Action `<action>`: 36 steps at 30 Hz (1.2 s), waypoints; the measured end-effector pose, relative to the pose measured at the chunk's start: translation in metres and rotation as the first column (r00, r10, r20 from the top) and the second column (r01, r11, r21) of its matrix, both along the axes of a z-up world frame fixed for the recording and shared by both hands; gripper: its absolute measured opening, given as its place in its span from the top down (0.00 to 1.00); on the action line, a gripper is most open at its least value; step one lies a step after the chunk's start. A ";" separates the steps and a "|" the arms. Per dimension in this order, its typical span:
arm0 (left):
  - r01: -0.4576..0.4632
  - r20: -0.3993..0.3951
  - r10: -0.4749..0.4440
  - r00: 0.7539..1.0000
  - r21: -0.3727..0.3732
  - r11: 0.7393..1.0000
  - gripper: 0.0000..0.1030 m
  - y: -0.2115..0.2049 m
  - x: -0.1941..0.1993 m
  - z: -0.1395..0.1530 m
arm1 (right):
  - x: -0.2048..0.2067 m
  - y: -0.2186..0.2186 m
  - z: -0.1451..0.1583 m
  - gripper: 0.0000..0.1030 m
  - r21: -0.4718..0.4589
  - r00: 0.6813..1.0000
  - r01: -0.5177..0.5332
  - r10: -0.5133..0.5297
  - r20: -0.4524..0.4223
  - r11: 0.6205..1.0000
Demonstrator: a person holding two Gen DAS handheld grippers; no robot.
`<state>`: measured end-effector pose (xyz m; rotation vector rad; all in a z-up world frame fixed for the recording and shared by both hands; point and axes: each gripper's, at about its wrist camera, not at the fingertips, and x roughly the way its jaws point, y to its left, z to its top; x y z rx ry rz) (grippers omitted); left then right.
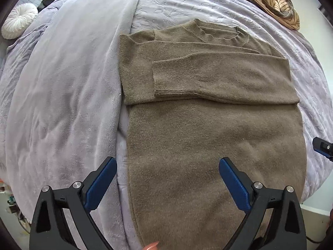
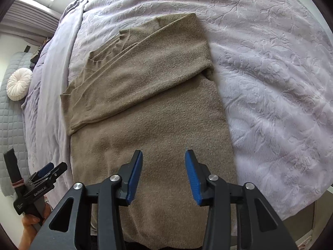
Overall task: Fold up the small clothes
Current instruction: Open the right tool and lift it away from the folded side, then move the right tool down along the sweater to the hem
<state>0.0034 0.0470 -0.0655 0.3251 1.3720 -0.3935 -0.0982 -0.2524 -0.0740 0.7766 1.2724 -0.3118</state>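
Note:
A tan knit sweater lies flat on a lilac bedspread, collar at the far end, both sleeves folded across the chest, one ribbed cuff on top. My left gripper is open and empty, hovering over the sweater's lower left part. The right gripper's tip shows at the right edge. In the right wrist view the sweater fills the middle. My right gripper is open and empty above the lower body. The left gripper shows at the lower left.
A white round cushion lies at the far left and shows in the right wrist view too. A striped brown garment lies at the far right of the bed. A grey quilted surface is beside the bed.

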 end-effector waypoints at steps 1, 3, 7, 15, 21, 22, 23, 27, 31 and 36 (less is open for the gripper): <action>0.004 0.002 -0.004 1.000 0.004 1.000 0.04 0.000 -0.001 0.001 | 0.000 0.001 0.002 0.38 -0.001 1.000 0.000 0.000 0.005 1.000; 0.013 0.009 -0.013 1.000 0.018 1.000 0.04 0.000 -0.002 0.002 | -0.001 0.003 0.007 0.26 -0.023 1.000 -0.001 0.002 0.019 1.000; 0.019 0.008 -0.019 1.000 0.049 0.999 0.04 0.001 -0.003 0.003 | 0.003 0.009 0.021 0.25 -0.139 0.999 -0.042 0.046 0.020 0.989; 0.010 0.026 -0.012 1.000 0.104 0.995 0.04 0.000 -0.001 0.007 | 0.007 0.005 0.025 0.25 -0.126 0.997 -0.047 0.054 0.051 0.991; -0.020 0.006 0.019 1.000 0.114 0.993 0.04 -0.008 -0.008 0.009 | 0.010 -0.004 0.022 0.25 -0.088 0.993 -0.093 0.098 0.059 0.992; -0.029 0.004 0.028 1.000 0.110 0.993 0.04 -0.010 -0.010 0.010 | 0.010 -0.007 0.023 0.25 -0.082 0.992 -0.101 0.107 0.062 0.991; -0.040 0.002 0.040 0.999 0.107 0.993 0.04 -0.011 -0.012 0.011 | 0.010 -0.010 0.023 0.25 -0.078 0.991 -0.109 0.114 0.064 0.991; -0.102 0.007 0.102 0.995 0.097 0.990 0.04 -0.015 -0.024 0.018 | 0.009 -0.024 0.021 0.25 -0.059 0.987 -0.142 0.146 0.065 0.988; -0.171 0.015 0.170 0.985 0.101 0.980 0.04 -0.009 -0.037 0.020 | 0.009 -0.032 0.012 0.25 -0.027 0.979 -0.195 0.196 0.055 0.980; -0.258 -0.018 0.262 0.965 0.107 0.960 0.04 0.007 -0.056 0.017 | 0.009 -0.033 -0.003 0.25 0.020 0.965 -0.261 0.261 0.029 0.965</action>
